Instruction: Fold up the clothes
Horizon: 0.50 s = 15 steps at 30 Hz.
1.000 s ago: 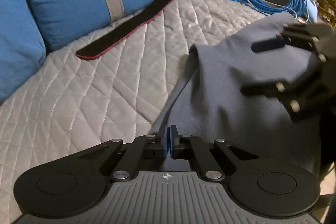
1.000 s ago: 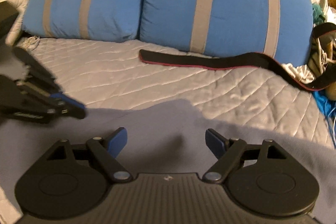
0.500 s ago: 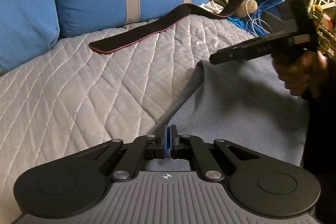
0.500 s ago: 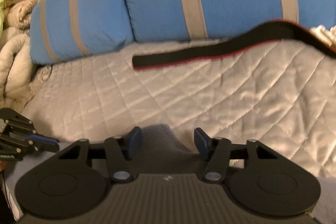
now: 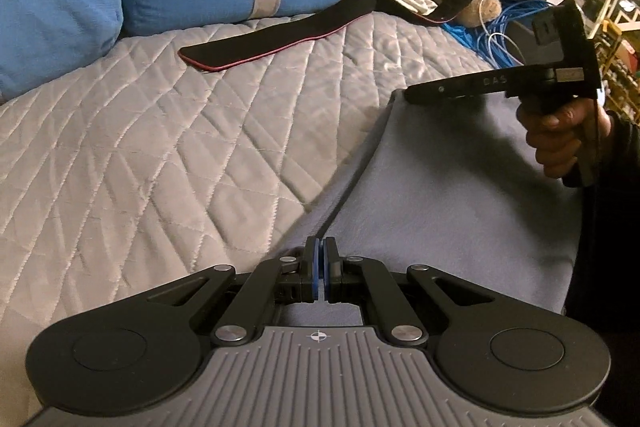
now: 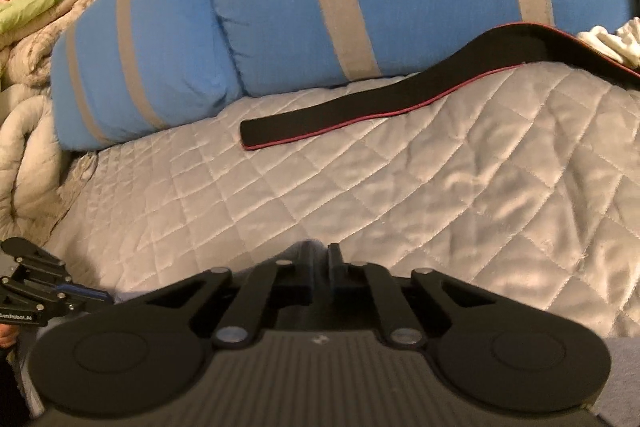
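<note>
A grey-blue garment (image 5: 452, 195) lies spread on the quilted grey bed cover (image 5: 140, 147). My left gripper (image 5: 320, 255) is shut on the garment's near edge. My right gripper (image 6: 319, 255) is shut on the garment's far corner, of which only a sliver shows between its fingers (image 6: 304, 247). In the left wrist view the right gripper (image 5: 412, 95) shows side-on at that corner, held by a hand. In the right wrist view the left gripper (image 6: 100, 294) shows at the lower left.
A black strap with red edging (image 5: 280, 39) (image 6: 360, 115) lies across the bed's far part. Blue pillows with grey stripes (image 6: 280, 7) line the back. Blue cable and clutter (image 5: 500, 19) sit at the right, folded blankets (image 6: 32, 7) at the left.
My right gripper has gone from open to shut on the garment's far corner and has moved to that edge. The left gripper stays shut on the near edge.
</note>
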Motion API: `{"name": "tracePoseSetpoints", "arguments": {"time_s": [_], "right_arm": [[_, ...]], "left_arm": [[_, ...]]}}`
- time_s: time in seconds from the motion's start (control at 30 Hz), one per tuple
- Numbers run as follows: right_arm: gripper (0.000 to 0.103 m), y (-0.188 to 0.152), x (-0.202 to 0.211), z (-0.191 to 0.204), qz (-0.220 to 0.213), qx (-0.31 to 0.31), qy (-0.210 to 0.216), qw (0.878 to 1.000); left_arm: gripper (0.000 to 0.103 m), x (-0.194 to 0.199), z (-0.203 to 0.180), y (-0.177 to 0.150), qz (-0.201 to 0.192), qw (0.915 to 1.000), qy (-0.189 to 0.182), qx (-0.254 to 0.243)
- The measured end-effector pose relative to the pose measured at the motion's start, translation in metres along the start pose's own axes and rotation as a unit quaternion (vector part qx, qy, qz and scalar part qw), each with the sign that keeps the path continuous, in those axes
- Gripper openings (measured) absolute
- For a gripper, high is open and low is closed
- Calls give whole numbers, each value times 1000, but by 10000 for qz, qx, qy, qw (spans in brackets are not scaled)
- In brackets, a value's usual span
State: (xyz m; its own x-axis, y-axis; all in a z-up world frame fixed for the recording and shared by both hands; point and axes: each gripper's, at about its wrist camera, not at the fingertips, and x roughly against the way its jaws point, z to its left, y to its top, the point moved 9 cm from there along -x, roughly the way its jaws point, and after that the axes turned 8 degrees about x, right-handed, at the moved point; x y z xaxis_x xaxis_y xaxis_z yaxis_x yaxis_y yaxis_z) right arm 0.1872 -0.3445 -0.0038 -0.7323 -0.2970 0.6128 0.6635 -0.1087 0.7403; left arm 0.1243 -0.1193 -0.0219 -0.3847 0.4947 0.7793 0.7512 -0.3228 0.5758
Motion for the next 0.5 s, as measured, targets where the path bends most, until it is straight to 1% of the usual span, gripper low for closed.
{"name": "tracePoseSetpoints", "arguments": {"time_s": [0.03,0.07,0.1,0.13,0.23,0.3,0.37,0.4,0.43,0.47,0.5], "right_arm": [[2,0,0,-4,-5,-90,-10,10000],[2,1,1,-8,-9,-179,-18,9998],[2,0,1,-10,3,-231,4,9997],[2,0,0,-9,1,-202,-4,9998],[2,4,3,-4,-105,-83,34,9999],[2,3,1,-4,-82,-17,-10,10000],[3,3,0,-1,-81,126,-65,9999],[3,2,-1,-1,-71,163,-85,9998],[3,2,-1,-1,-61,184,-100,9998],[3,2,-2,-1,-56,205,-116,9997],[3,1,-2,-1,-54,223,-152,9996]], "left_arm": [[0,0,4,1,1,9999,116,19],[0,-1,11,1,9,9993,381,32],[0,-1,17,1,-8,9984,562,46],[0,0,23,2,-37,9979,626,130],[1,6,37,7,-179,9967,579,545],[2,9,38,10,-215,9968,534,563],[6,12,36,11,-231,9973,427,543],[9,13,36,11,-224,9974,404,551],[21,13,35,11,-219,9975,399,547],[31,14,33,11,-227,9974,422,531],[33,15,32,11,-232,9974,453,516]]}}
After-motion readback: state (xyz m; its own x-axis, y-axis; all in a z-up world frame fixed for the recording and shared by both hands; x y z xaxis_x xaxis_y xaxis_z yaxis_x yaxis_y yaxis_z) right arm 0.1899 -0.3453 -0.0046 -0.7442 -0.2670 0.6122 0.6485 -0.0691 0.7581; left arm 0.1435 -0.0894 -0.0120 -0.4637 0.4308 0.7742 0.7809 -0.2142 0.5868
